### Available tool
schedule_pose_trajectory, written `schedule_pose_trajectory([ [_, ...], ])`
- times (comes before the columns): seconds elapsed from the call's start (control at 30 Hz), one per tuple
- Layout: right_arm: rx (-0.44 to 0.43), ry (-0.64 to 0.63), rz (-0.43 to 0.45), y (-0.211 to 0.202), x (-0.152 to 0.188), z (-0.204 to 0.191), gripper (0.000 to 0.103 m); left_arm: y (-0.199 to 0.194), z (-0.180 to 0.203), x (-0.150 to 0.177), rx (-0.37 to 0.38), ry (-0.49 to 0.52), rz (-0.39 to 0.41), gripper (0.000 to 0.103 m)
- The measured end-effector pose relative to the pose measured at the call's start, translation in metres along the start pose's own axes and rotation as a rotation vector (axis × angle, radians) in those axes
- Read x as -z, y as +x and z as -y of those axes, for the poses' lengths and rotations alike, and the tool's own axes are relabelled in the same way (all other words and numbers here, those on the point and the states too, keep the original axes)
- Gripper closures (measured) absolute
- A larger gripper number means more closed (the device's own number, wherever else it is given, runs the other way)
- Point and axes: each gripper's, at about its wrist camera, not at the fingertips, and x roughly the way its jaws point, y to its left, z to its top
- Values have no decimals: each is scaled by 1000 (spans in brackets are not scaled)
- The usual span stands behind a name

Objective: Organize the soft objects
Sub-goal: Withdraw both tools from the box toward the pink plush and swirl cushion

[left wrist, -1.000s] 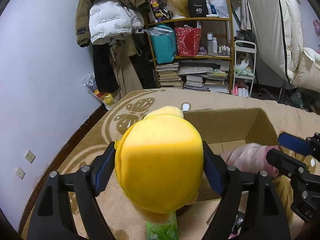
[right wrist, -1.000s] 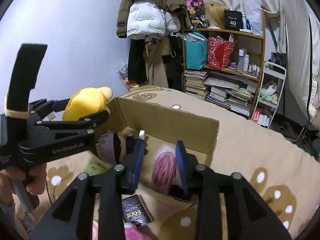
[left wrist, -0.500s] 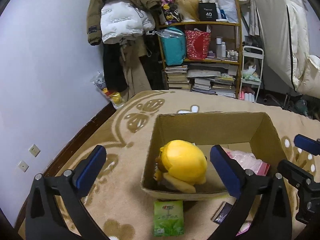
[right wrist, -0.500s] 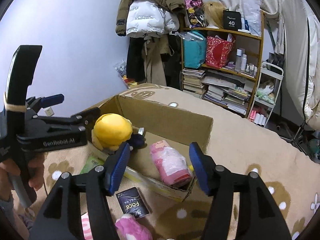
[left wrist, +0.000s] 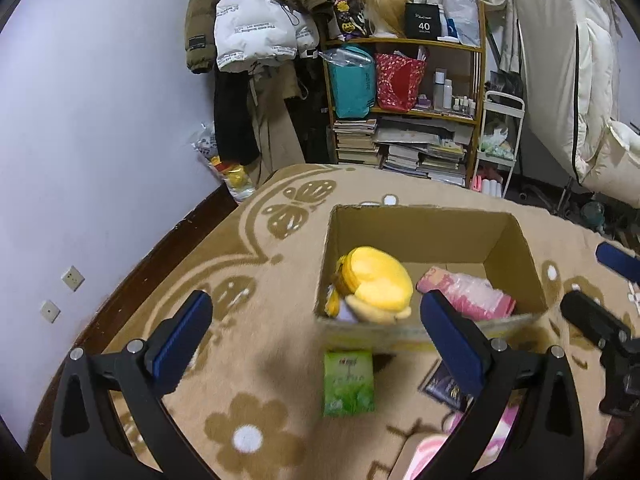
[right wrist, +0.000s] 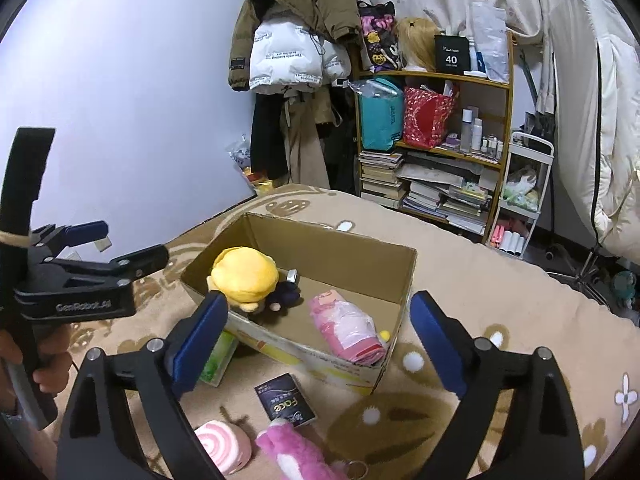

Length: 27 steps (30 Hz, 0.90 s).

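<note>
Cardboard box (right wrist: 352, 256) sits open on the patterned rug (left wrist: 256, 360), with a yellow plush (right wrist: 245, 274) at one end and a pink wrapped bundle (right wrist: 346, 330) lying beside it inside. Left gripper (left wrist: 316, 336) hangs above the rug just short of the box, jaws spread wide and empty. Right gripper (right wrist: 318, 332) is opening over the near wall of the box, nothing pressed between its pads. A pink swirl cushion (right wrist: 222, 446) and pink furry toy (right wrist: 296, 450) lie outside on the rug
</note>
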Motion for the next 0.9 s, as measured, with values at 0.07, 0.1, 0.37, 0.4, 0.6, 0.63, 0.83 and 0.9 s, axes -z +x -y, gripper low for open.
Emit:
schedule_pose_trajectory([
  [0.07, 1, 1, 0, -7, -1, -3, 4, -11, -2, 5, -11, 12, -3, 0],
  [0.1, 0, -1, 0, -10, -2, -4, 3, -18, -4, 8, -15, 19, -3, 0],
  [0.37, 15, 18, 8, -35, -1, -12, 0, -55, -12, 22, -16, 7, 9, 0],
  [0.4, 16, 23, 11, -38, 0, -13, 0, -58, -13, 24, -13, 4, 9, 0],
  [0.6, 24, 46, -2, -48, 10, -14, 0, -71, -12, 40, 15, -2, 7, 0],
  [0.63, 26, 48, -8, -48, 13, -14, 0, -71, -11, 44, 21, -3, 1, 0],
  [0.83, 27, 73, -56, -45, 31, -13, 0, -65, -5, 59, 13, 18, -43, 0],
  [0.9, 26, 83, -72, -41, 38, -13, 0, -63, -4, 62, 18, 12, -54, 0],
])
